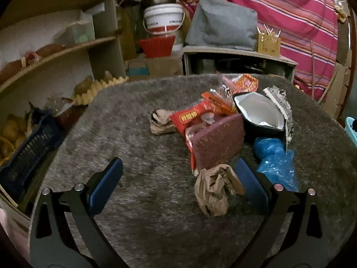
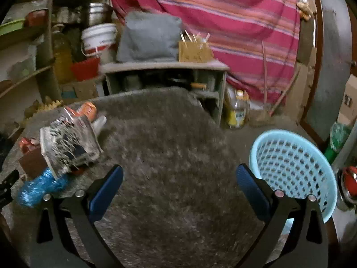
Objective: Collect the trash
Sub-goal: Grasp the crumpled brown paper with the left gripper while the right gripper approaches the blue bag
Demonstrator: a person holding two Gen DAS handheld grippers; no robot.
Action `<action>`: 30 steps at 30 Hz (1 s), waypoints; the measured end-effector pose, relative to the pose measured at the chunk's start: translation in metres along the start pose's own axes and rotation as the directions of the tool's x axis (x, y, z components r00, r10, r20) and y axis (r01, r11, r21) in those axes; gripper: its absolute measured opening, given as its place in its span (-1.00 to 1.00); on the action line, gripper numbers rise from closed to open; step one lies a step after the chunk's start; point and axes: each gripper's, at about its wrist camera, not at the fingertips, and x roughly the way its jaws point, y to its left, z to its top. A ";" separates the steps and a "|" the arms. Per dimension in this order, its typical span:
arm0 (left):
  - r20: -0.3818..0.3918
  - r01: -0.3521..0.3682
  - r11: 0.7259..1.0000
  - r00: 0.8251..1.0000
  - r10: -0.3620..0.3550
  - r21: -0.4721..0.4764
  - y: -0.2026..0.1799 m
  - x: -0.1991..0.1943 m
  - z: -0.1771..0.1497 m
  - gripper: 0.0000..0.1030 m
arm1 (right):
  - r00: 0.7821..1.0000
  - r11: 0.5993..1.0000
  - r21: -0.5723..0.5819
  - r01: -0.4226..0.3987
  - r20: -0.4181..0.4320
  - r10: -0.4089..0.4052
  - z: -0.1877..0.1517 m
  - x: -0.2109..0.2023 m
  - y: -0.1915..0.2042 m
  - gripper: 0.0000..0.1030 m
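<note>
The left gripper was spread wide and empty above the grey table, a crumpled brown paper lying between its fingers, close to the right one. Just beyond lay the trash pile: a red wrapper, a maroon pad, a white bowl and a blue plastic bag, partly hidden by the right finger. The right gripper was also wide open and held nothing; a light blue basket stood near right, its near rim cut off behind the finger. Both views were blurred.
</note>
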 end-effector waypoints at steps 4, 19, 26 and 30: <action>-0.031 0.027 0.999 0.999 -0.027 0.017 -0.008 0.009 -0.002 0.81 | 1.000 1.000 -0.009 0.011 0.012 -0.011 -0.002 0.001 0.004 0.93; -0.082 0.139 0.983 0.988 -0.130 0.118 -0.029 0.009 -0.015 -0.25 | 1.000 0.999 -0.040 -0.022 -0.002 0.021 -0.009 0.000 0.025 0.93; -0.030 0.098 0.993 0.995 -0.097 0.060 0.007 -0.013 -0.012 -0.28 | 0.998 0.993 -0.103 -0.063 0.021 0.065 -0.016 -0.011 0.059 0.93; 0.013 0.056 0.998 0.998 -0.057 0.042 0.036 -0.025 -0.011 -0.28 | 0.995 0.989 -0.119 -0.092 0.014 0.095 -0.021 -0.013 0.076 0.93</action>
